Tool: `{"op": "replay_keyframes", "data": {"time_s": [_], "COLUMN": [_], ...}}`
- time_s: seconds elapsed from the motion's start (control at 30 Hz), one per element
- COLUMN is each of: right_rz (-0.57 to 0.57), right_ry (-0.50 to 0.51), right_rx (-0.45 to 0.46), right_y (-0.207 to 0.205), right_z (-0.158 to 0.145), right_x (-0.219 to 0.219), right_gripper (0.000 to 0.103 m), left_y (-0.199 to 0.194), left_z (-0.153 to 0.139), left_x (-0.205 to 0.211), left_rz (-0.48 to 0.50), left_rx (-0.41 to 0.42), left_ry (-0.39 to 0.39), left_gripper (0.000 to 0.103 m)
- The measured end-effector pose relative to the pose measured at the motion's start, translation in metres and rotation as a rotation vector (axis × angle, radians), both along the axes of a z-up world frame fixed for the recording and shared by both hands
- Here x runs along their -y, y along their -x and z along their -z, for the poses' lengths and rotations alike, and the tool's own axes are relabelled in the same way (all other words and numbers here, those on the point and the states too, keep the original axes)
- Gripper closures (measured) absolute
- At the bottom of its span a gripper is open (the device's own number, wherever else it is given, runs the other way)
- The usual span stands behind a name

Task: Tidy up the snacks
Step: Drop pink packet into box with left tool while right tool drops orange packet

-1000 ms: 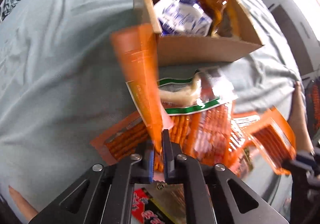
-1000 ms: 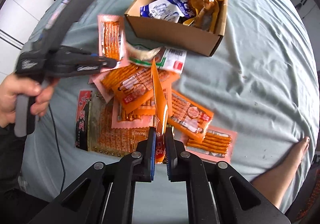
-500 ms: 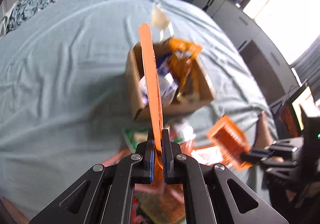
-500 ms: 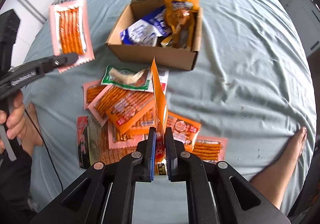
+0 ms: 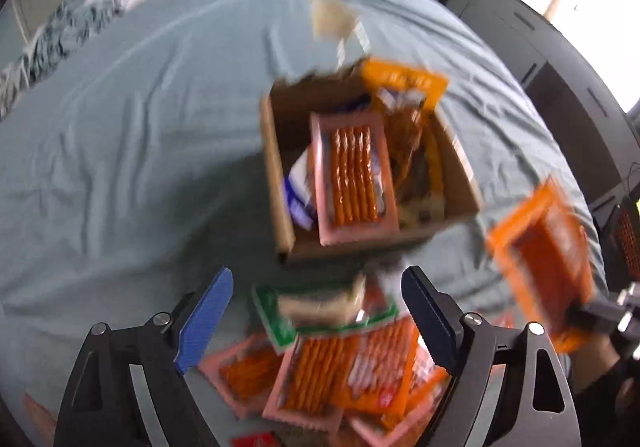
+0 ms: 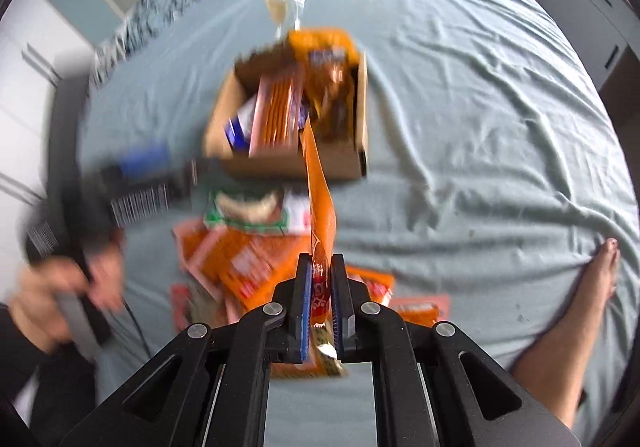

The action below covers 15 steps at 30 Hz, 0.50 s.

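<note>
Left tongs (image 5: 316,321) above the cardboard box (image 5: 280,183), seen from my left wrist. Their jaws had just been opening and stood wide apart with nothing between them. The pink packet of orange sticks (image 5: 354,179) that I judged them to have let go lay face up in the box, across a blue-and-white bag (image 5: 296,195) and beside a tall orange bag (image 5: 404,87) leaning at the far wall (motion blur hid whether the packet had fully settled).

Right tongs (image 6: 320,299), from my right wrist. These were clamped on the lower edge of an orange snack packet (image 6: 318,187), held edge-on and upright so that its top lined up with the near wall of the box. The loose heap (image 6: 244,259) of orange and pink packets, with a green-edged packet (image 6: 248,209) on its far side, lay on the blue-grey bedsheet (image 6: 480,127) between me and the box.

Step in hand, by my judgement: one packet delivered, the next on its way. The coming move called for carrying the right-hand packet over the box opening before releasing, while my left tongs cleared the rim and turned toward the heap.
</note>
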State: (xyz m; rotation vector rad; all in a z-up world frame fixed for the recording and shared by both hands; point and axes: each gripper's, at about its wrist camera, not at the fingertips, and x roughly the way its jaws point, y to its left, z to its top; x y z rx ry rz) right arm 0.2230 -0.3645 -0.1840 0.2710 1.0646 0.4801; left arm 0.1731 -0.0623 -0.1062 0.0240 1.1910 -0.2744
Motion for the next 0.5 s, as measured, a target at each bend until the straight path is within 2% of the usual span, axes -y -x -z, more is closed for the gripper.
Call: {"op": "replay_keyframes", "data": {"time_s": [0.1,0.2,0.3,0.37,0.4,0.43,0.47,0.5], "right_rz": [0.031,0.055,0.096,0.138,0.164,0.185,0.225,0.258], "right_ry": [-0.108,-0.186,-0.288,-0.361,-0.347,-0.303,-0.225,-0.173], "right_rx": [0.014,0.034,0.091,0.133,0.158,0.160,0.125,0.092], "right_y": [-0.010,-0.018,-0.026,-0.032,-0.036,-0.041,-0.046,-0.045], "right_z": [-0.014,-0.029,-0.047,-0.053,-0.052,-0.046,-0.034,-0.022], "right_x": [0.003,0.000,-0.004,-0.006,-0.010,-0.014,-0.017,-0.017], "right_gripper": [0.097,0.097,0.097,0.091,0.087,0.073,0.050,0.041], "left_y": [0.017,0.033,0.048,0.059,0.064,0.068,0.073,0.076], "left_z": [0.018,0.021,0.012,0.003,-0.002,-0.004,-0.009,-0.011], "left_x": [-0.029,-0.053,-0.065,-0.071,-0.073,-0.073,-0.076,-0.079], "left_rz": [-0.050,-0.062,-0.046,-0.025,-0.008,0.006,0.030,0.047], "left_rx": [-0.070,-0.103,-0.084,-0.058,-0.040,-0.029,-0.013,-0.004], "left_ry": [-0.030,-0.022,-0.013,-0.004,0.001,0.004,0.007,0.007], "left_gripper": [0.015,0.015,0.015,0.015,0.015,0.015,0.015,0.015]}}
